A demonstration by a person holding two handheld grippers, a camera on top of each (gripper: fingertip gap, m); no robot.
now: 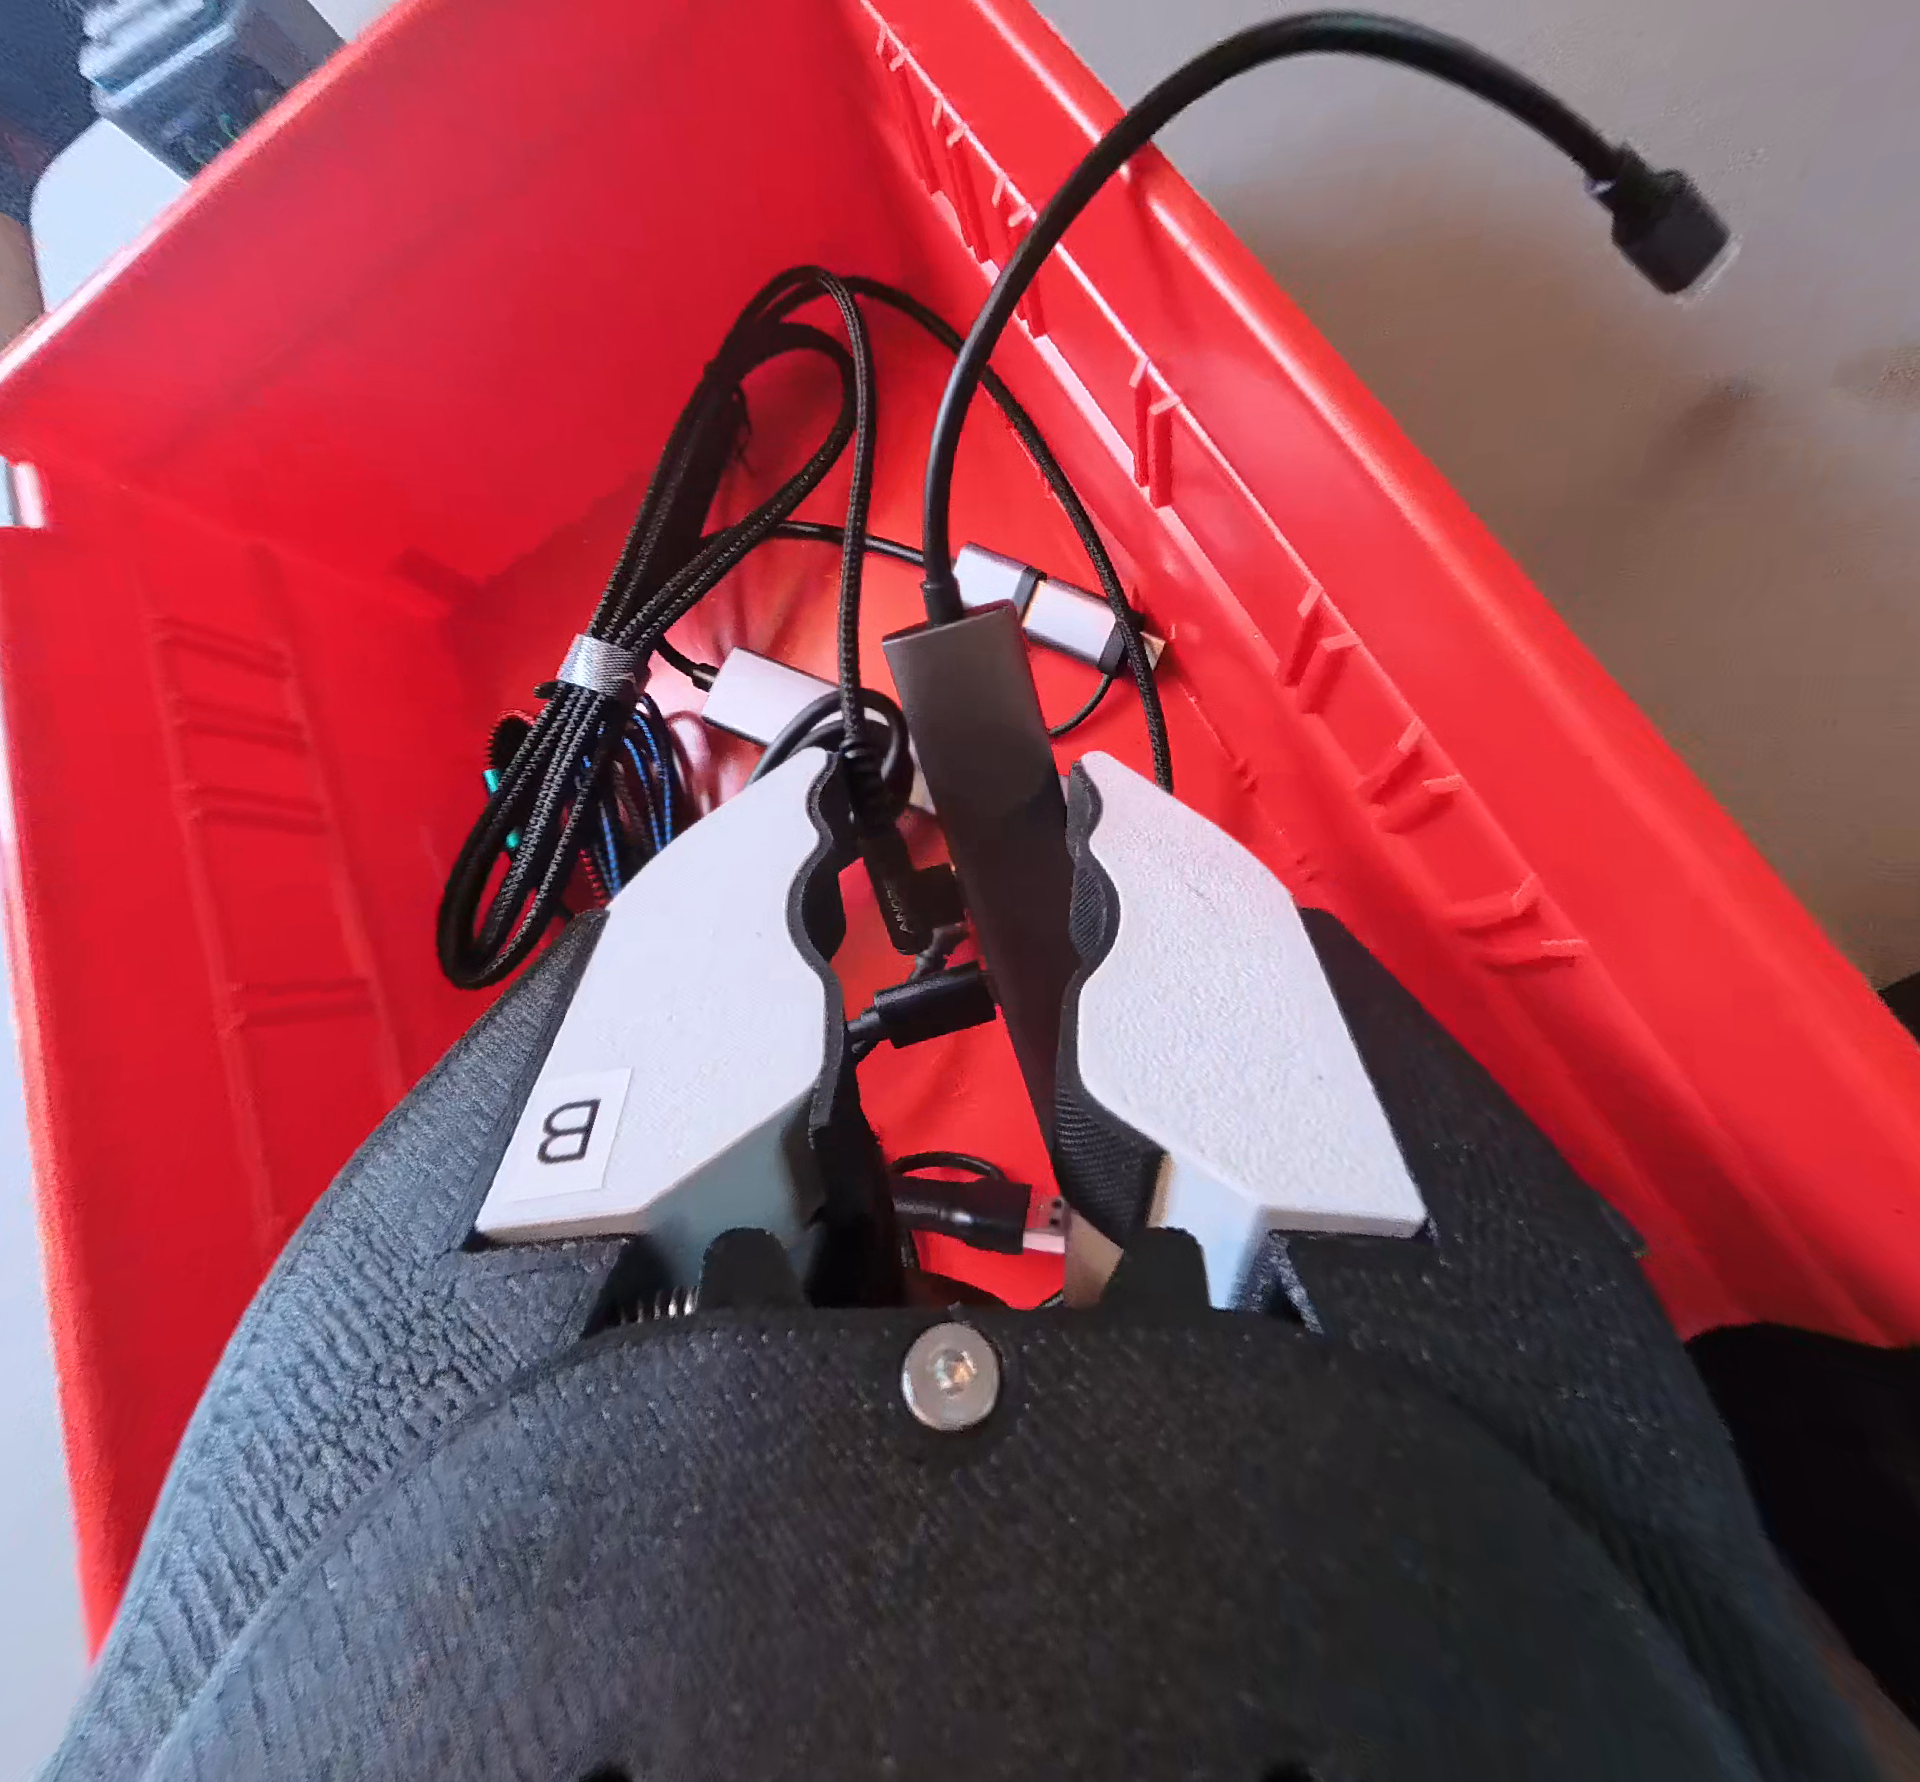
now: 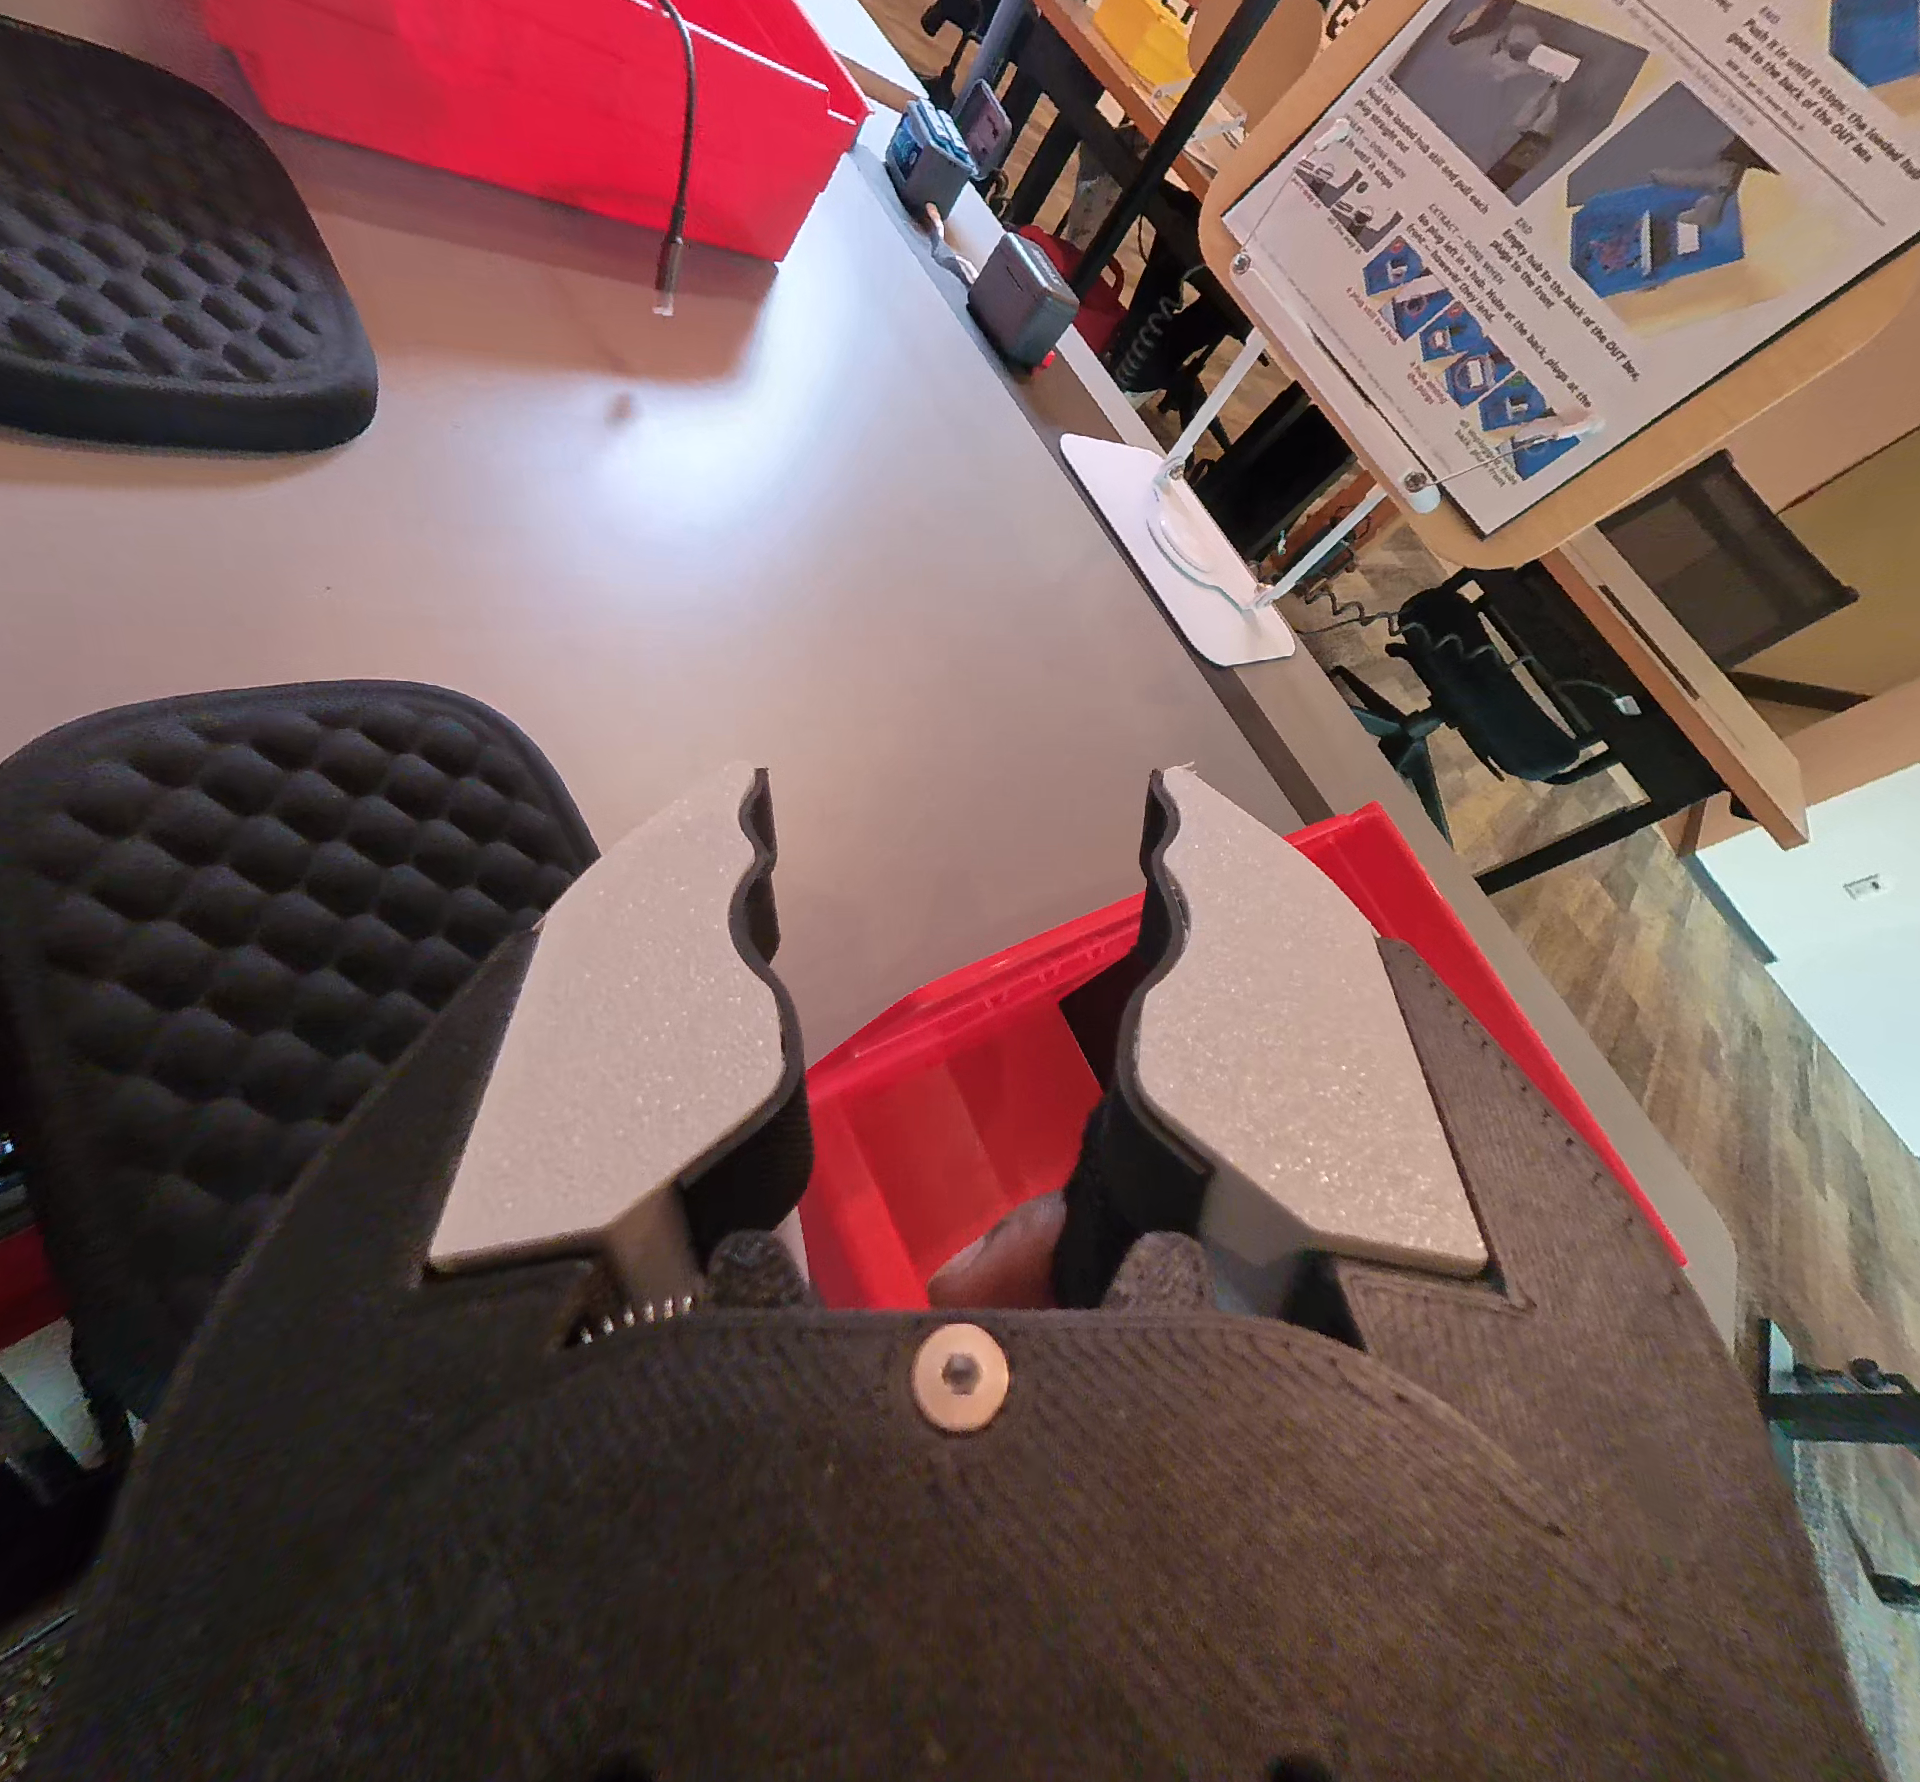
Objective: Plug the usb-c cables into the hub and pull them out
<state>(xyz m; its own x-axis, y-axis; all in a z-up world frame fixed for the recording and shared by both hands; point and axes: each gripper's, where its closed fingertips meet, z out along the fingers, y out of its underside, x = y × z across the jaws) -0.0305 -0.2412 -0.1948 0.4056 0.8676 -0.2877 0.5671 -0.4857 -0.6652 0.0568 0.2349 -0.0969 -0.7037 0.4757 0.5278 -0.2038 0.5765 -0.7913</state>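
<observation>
red plastic fills the left wrist view: a red bin (image 1: pixel 520 382) tilted under the camera, and down in it a tangle of braided black cables (image 1: pixel 582 756) bundled with a grey strap at about nine o'clock from the left hand-held gripper (image 1: pixel 951 797). that gripper looks closed onto a slim dark grey hub (image 1: pixel 987 776), which lies pressed along the inner pad of the finger on the right side of the view; whether the other finger touches it cannot be told, since a gap shows on that side. the hub points up toward twelve o'clock, and its own black lead (image 1: pixel 1143 132) arcs out over the bin wall to a plug (image 1: pixel 1662 236) hanging free at two o'clock. holding the hub by its long body seems meant to leave its side ports clear for plugs. more silver adapters (image 1: pixel 1060 610) and loose black plugs (image 1: pixel 925 1005) lie on the bin floor beneath, so the cables to plug are not yet in any grip, by the look of it.

over to the right wrist view: the right hand-held gripper (image 2: pixel 961 797) stands wide apart and empty, hovering above a second red bin (image 2: pixel 935 1088) at its six o'clock.

the counter (image 2: pixel 727 537) is smooth grey-brown with a soft glare. two black quilted pads (image 2: pixel 156 257) sit at nine and ten o'clock, and another red bin (image 2: pixel 499 70) at eleven o'clock has a thin black lead (image 2: pixel 686 122) drooping over its side. small grey boxes (image 2: pixel 1023 298) line the far edge, beside a white stand (image 2: pixel 1184 537) carrying an instruction board (image 2: pixel 1558 226) at two o'clock. beyond: wood-look flooring, desks and dark chairs.
</observation>
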